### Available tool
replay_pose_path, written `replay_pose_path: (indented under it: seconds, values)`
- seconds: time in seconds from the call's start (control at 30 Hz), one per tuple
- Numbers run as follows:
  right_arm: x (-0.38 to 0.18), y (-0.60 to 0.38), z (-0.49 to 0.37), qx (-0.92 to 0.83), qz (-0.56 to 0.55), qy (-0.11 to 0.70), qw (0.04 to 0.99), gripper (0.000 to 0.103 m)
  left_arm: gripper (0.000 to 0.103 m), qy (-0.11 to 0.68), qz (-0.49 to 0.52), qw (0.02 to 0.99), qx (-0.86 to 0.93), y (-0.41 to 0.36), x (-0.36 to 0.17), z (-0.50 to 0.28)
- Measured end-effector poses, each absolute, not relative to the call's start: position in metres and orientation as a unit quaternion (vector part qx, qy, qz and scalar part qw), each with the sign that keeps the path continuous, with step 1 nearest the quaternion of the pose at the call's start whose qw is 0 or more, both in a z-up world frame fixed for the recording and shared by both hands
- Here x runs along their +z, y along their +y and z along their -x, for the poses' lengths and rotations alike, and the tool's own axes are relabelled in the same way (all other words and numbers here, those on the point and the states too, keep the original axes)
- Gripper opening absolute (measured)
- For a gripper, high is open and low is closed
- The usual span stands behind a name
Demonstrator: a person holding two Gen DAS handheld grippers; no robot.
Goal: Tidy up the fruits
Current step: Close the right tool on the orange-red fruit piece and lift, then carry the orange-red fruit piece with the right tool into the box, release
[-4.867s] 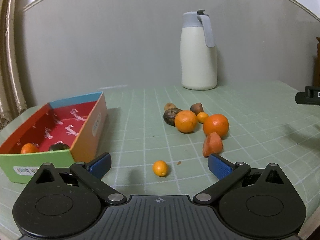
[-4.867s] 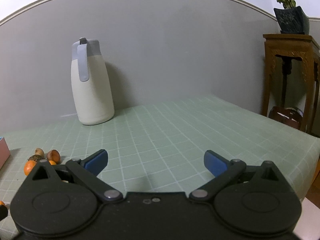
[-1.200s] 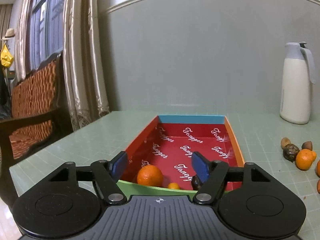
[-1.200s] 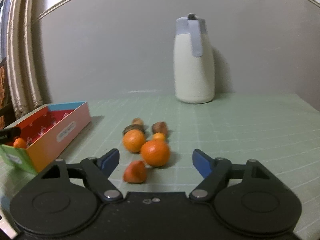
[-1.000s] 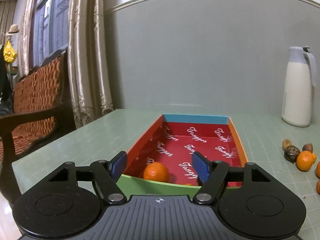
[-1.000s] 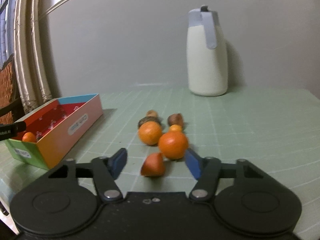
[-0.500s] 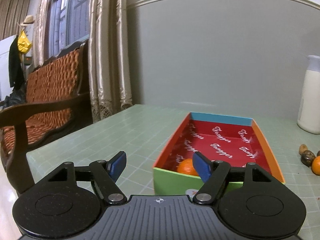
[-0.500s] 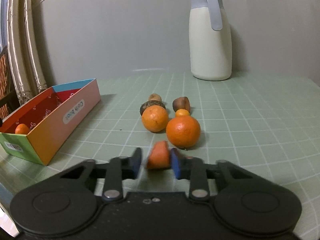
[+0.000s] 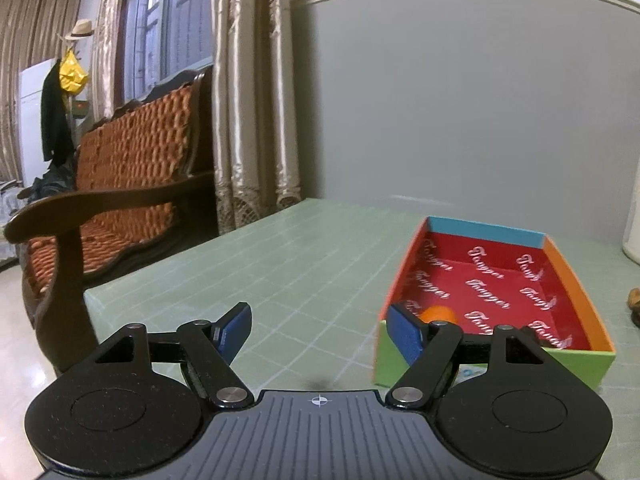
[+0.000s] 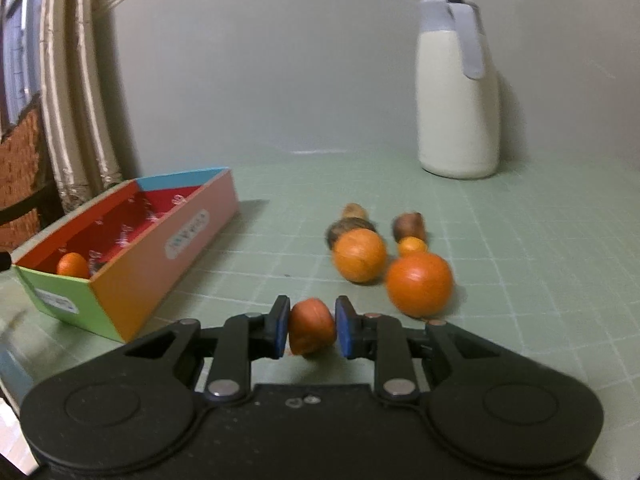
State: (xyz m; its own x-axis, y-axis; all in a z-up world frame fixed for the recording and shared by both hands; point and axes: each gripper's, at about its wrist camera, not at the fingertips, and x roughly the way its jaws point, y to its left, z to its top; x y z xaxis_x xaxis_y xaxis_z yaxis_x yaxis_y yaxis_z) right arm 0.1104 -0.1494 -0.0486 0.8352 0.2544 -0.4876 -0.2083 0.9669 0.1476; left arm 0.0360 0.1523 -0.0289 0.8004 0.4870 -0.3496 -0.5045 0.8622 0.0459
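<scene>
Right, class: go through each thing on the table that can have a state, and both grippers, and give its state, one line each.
Right gripper: shut on the reddish-orange fruit.
Reddish-orange fruit: gripped between the pads.
Left gripper: open, nothing between its fingers.
Box: open-topped, a small orange inside.
Two large oranges: loose on the table, outside the box.
Jug: upright, lid on.

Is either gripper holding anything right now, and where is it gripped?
The right gripper is shut on the orange-red fruit, pads on its two sides. The left gripper is open and empty.
</scene>
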Motion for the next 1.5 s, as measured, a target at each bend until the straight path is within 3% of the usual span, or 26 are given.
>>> replay_pose_path:
  seconds: [0.77,1.03,1.17,1.4,1.5]
  values:
    - [-0.005,-0.059,-0.129,0.264,-0.052,0.201,0.942,0.022,0.08,0.179,0.051,0.931,0.314,0.199,-0.035,-0.006]
    - [-0.003,-0.023,-0.134,0.302,-0.045,0.213,0.928,0.022,0.081,0.18,0.068,0.925,0.328,0.218,-0.038,0.005]
    - [-0.008,-0.007,-0.137,0.316,-0.047,0.229,0.92,0.013,0.081,0.178,0.074,0.924,0.33,0.223,-0.039,0.007]
    - [-0.015,0.007,-0.138,0.322,-0.039,0.247,0.913,0.013,0.081,0.178,0.081,0.925,0.327,0.225,-0.039,0.007]
    - [-0.017,0.007,-0.135,0.321,-0.036,0.25,0.913,0.018,0.082,0.178,0.079,0.925,0.326,0.224,-0.04,0.007]
